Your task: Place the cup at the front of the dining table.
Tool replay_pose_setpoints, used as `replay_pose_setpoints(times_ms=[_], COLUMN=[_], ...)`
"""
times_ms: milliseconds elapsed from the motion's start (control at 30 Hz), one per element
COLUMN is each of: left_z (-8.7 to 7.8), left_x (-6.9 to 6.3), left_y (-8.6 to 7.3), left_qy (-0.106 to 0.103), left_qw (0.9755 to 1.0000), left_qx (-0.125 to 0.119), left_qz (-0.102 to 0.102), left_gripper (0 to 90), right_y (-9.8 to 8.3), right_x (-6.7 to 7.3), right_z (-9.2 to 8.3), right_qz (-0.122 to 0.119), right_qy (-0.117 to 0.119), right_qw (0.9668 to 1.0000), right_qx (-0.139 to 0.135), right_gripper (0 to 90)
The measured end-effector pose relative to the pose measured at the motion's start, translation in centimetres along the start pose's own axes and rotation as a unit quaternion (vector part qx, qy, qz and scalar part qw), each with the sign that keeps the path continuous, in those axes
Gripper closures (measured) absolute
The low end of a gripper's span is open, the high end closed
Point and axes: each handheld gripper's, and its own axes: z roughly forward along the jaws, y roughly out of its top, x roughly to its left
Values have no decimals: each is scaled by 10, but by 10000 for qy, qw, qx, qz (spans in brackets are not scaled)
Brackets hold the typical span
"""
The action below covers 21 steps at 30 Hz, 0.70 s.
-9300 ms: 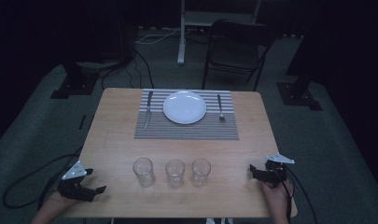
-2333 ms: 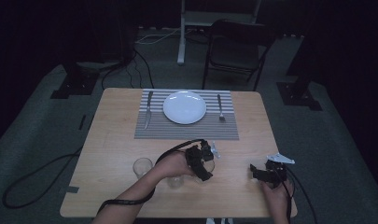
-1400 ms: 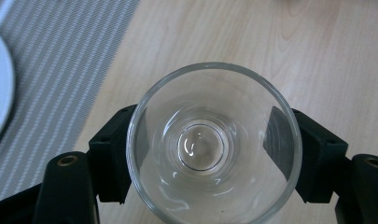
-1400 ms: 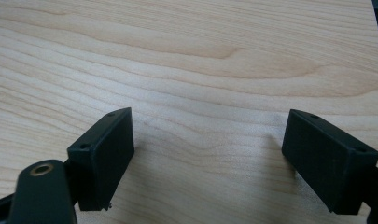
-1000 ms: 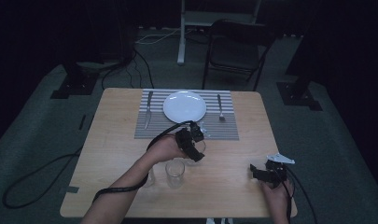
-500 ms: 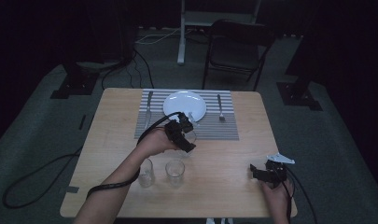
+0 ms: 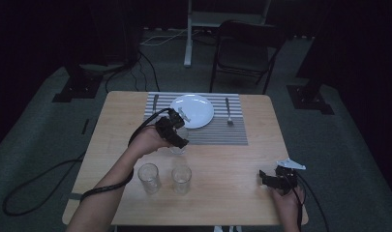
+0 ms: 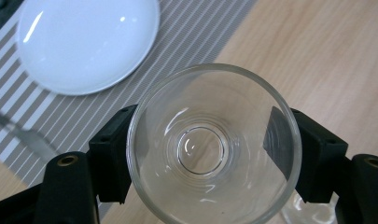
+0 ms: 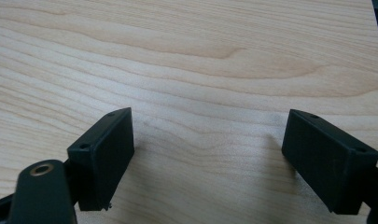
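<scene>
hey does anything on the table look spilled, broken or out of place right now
Nothing stands out. The glass clamped in the left gripper looks empty and whole, the other two glasses stand upright, and the plate sits on the striped mat.

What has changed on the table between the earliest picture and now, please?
The left gripper took hold of the rightmost of the three glasses and carried this glass from the front row toward the striped placemat. The two other glasses, the plate and the open right gripper stayed put.
</scene>
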Motion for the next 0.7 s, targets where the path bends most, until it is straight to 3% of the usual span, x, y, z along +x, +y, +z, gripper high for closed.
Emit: replay_pose_setpoints(times_ms=[400,700], left_z=[3,10], left_x=[22,40], left_y=[-9,-9], left_qy=[143,295], left_qw=[9993,9973], left_qx=[-34,-113], left_qz=[-351,-670], left_gripper=[285,285], right_y=[0,0], right_x=[0,0], right_z=[0,0], right_qz=[-1,0], right_qy=[0,0], right_qw=[10000,10000], right_qx=[0,0], right_gripper=[166,166])
